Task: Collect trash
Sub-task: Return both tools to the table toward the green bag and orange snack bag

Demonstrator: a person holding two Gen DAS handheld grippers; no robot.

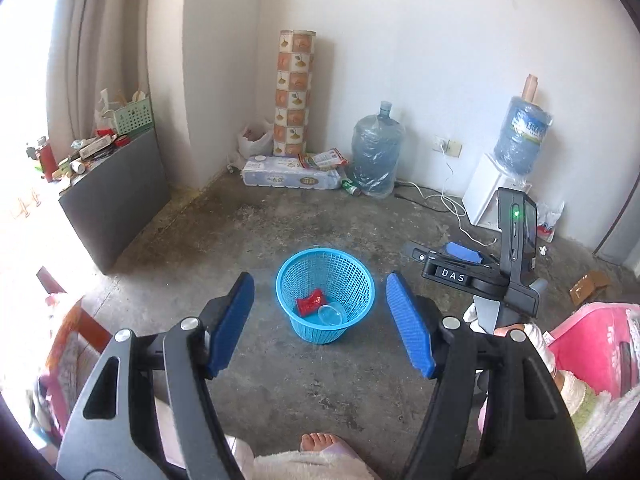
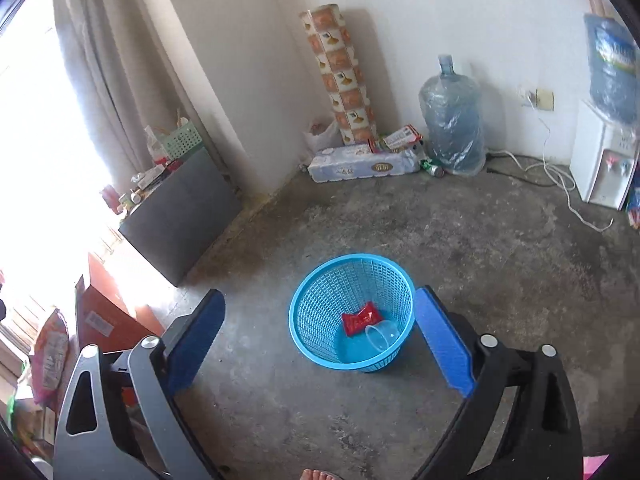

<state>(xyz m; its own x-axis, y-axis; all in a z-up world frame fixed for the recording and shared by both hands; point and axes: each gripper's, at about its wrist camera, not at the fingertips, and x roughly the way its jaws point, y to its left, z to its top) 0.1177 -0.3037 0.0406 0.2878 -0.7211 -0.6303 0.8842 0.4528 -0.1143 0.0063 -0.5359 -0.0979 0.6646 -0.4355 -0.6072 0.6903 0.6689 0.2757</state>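
A blue mesh basket (image 1: 352, 272) stands on the concrete floor; it also shows in the right wrist view (image 2: 320, 304). Inside lie a red wrapper (image 1: 309, 302) (image 2: 360, 317) and a clear plastic cup (image 1: 330, 315) (image 2: 382, 335). My left gripper (image 1: 320, 320) is open and empty, held above and in front of the basket. My right gripper (image 2: 320, 340) is open and empty, above the basket; its body shows in the left wrist view (image 1: 480, 268) to the right of the basket.
A dark cabinet (image 1: 116, 200) with clutter stands left. Against the far wall are a patterned roll (image 1: 294, 92), a tissue pack (image 1: 288, 176), a water jug (image 1: 376, 152), a green can (image 1: 352, 188) and a dispenser (image 1: 496, 192) with cables. A cardboard scrap (image 1: 588, 286) lies right.
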